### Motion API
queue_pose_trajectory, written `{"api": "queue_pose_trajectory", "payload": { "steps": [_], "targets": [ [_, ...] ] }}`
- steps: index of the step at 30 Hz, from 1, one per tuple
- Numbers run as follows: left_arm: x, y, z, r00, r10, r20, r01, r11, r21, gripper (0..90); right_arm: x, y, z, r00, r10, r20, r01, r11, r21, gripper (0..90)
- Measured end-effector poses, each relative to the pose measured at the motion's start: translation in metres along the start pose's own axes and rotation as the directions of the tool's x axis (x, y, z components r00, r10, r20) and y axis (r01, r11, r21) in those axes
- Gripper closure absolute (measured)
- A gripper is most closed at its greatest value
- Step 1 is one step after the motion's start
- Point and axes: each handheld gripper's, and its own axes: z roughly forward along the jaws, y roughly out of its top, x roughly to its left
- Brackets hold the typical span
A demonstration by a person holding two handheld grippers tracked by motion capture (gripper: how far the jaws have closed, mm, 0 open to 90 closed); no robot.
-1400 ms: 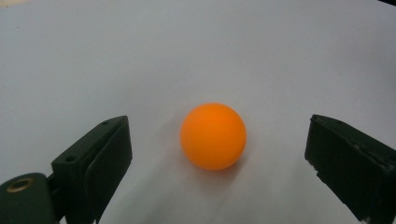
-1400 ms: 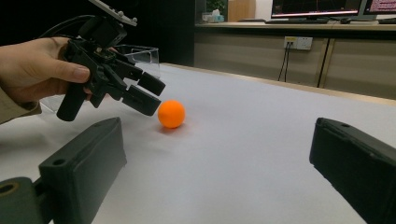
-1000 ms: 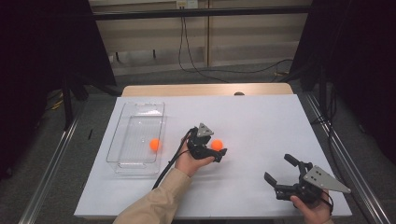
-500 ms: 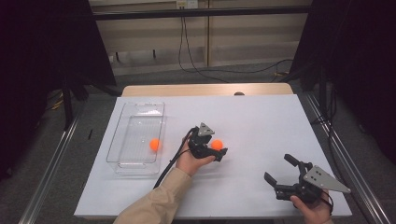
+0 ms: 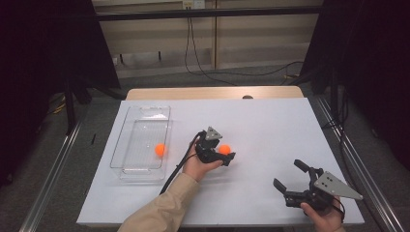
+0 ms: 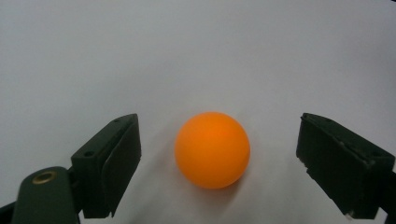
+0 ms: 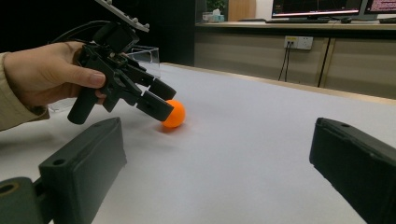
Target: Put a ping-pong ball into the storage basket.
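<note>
Two orange balls are in play. One ball [image 5: 160, 150] already lies inside the clear tray [image 5: 126, 145] at the left of the white table [image 5: 270, 125]. The second ball [image 5: 225, 149] rests on the table surface, to the right of the tray and apart from it. We judge the work to be about half complete: one ball is placed, and the second has yet to be gripped, lifted and carried over to the tray.

Left gripper [image 5: 227, 155]: we see it set down over the second ball, held in the left hand [image 5: 199, 166]. In the left gripper view the second ball [image 6: 212, 149] sits on the table midway between the two jaws, with clear table showing on both sides of it. The jaws have just been closing in on the ball, but neither pad touches it at this moment. We therefore class this gripper as partly closed around the ball and gripping nothing yet. The right gripper view confirms the arrangement: the left gripper [image 7: 163, 100] reaches down beside the ball [image 7: 174, 114], which rests on the table.

Right gripper [image 5: 290, 179]: we see it near the front right corner of the table, well apart from both balls. Its jaws stand wide apart with nothing between them and it touches no object.

Remaining steps, as we judge them: finish closing on the second ball, raise it, and release it in the tray.
</note>
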Motion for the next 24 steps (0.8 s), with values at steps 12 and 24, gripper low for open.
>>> {"api": "queue_pose_trajectory", "payload": {
  "steps": [12,24],
  "targets": [
    [0.0009,0.001,0.0043,0.9999,0.012,0.003,-0.012,0.9999,0.01,20.4,-0.0003,-0.0001,0.0001,1.0,0.002,0.0,-0.002,1.0,0.001,2.8],
    [0.0026,-0.0002,0.0067,0.9997,0.022,0.007,-0.023,0.9989,0.041,29.0,-0.0002,-0.0001,0.0001,1.0,0.004,0.001,-0.004,1.0,-0.001,2.8]
  ]
}}
